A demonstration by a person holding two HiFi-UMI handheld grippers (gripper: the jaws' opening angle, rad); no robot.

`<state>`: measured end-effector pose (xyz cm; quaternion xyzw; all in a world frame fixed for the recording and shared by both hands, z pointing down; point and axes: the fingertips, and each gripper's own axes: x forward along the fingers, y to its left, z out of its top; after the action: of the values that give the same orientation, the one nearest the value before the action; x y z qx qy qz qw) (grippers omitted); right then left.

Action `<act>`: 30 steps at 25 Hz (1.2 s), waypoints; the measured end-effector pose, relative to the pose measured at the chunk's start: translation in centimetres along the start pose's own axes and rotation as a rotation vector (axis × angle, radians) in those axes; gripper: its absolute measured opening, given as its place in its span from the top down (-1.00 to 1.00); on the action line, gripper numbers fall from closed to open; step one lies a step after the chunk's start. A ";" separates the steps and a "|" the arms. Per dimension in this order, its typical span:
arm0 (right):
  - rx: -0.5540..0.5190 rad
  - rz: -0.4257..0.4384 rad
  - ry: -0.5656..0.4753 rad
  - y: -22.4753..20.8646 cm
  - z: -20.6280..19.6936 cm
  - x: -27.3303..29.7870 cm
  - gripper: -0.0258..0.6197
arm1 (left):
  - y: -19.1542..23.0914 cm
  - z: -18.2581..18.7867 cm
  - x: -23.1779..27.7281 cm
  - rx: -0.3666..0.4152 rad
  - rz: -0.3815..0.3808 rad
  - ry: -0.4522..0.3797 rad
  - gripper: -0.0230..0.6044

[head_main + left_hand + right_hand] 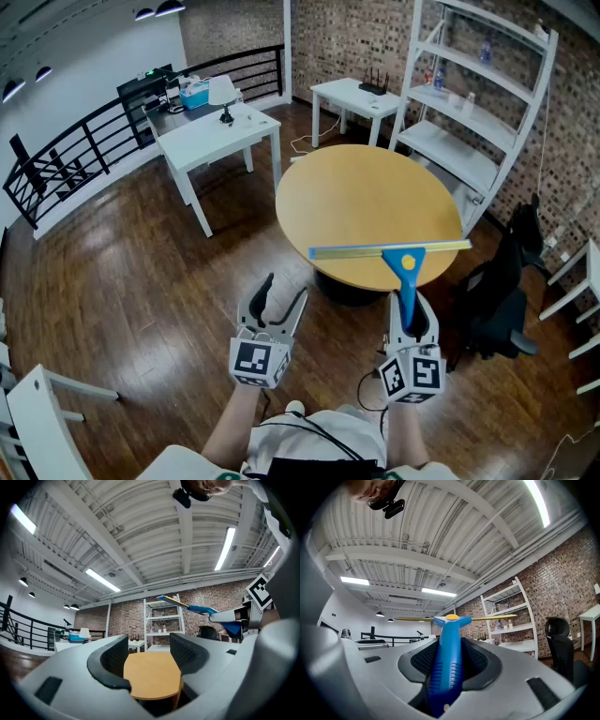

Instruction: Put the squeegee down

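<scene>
The squeegee has a blue handle and a long yellow blade; its blade hangs level over the near edge of the round wooden table. My right gripper is shut on the blue handle, with the blade crosswise ahead of the jaws. My left gripper is open and holds nothing, short of the table's near left edge. In the left gripper view the table top shows between the jaws, and the squeegee appears at the upper right.
A white desk with a lamp stands back left, a small white table behind. A white shelf unit stands at the right. A black office chair is close to the table's right side. Railing runs along the left.
</scene>
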<state>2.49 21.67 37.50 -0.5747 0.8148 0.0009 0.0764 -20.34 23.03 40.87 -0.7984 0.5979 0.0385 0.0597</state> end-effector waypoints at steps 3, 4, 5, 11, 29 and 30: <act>-0.002 -0.013 0.025 1.1 -1.3 0.2 0.44 | 1.6 -0.7 -0.3 -0.013 -0.006 0.005 0.04; -0.001 -0.019 0.032 1.2 -1.7 0.4 0.44 | 2.0 -1.0 -0.2 -0.018 -0.011 0.008 0.04; -0.001 -0.027 0.038 1.2 -2.0 0.5 0.44 | 2.2 -1.3 0.1 -0.022 -0.019 0.009 0.04; -0.012 -0.083 0.056 -2.2 -3.5 2.9 0.44 | 1.8 -3.3 4.1 -0.041 -0.057 -0.003 0.06; 0.028 -0.123 0.148 -29.2 -9.0 29.9 0.44 | -1.0 -8.6 41.9 -0.004 -0.023 0.011 0.08; 0.038 -0.119 0.173 -30.6 -9.3 31.2 0.44 | -1.3 -8.9 43.6 -0.009 -0.018 0.018 0.08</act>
<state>19.81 -18.73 45.46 -0.6187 0.7825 -0.0688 0.0168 -6.89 -19.30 43.91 -0.8045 0.5909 0.0337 0.0509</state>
